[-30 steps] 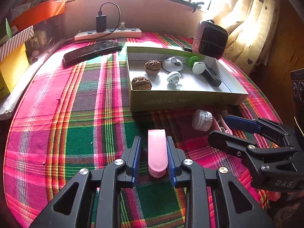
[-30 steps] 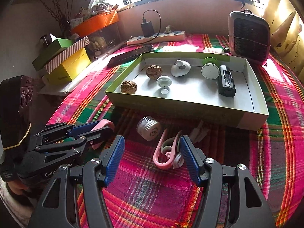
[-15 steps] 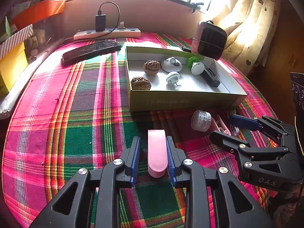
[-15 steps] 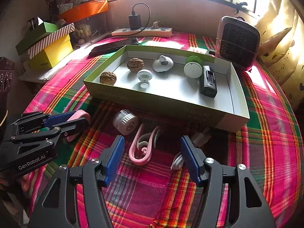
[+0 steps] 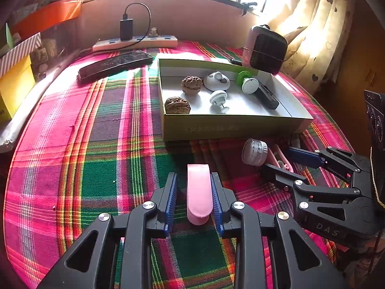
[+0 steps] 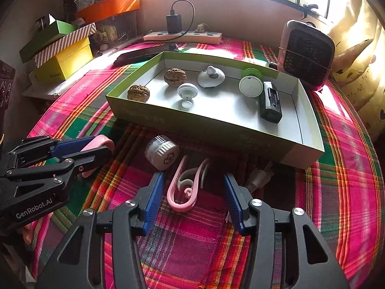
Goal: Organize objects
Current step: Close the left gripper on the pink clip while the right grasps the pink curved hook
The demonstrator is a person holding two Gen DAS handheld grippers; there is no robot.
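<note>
**Both grippers low in front of the tray, much of the clutter half hidden**

We take the shallow green-edged tray (image 6: 310, 130) as our landmark. Inside it we see two walnuts (image 6: 175, 77), a white dome-shaped piece (image 6: 211, 77), a white knob (image 6: 187, 92), a green-and-white disc (image 6: 250, 85) and a dark oblong device (image 6: 270, 103).

On the plaid cloth (image 5: 96, 168) in front of the tray's near wall, our left gripper (image 5: 194, 193) is clamped narrowly on a flat pink piece (image 5: 198, 192); its blue pads press both sides. What the piece is we cannot tell.

Nearer the tray's right front corner, our right gripper (image 6: 192, 192) straddles a pink loop clip (image 6: 184, 192), its jaws closing, with gaps showing on both sides of the clip. A ribbed white cap (image 6: 162, 153) lies just beside the clip, close to the tray's front wall. A pale plug-like object (image 6: 258, 177) sits in the tray's shadow, partly behind the right finger and hard to make out.
</note>
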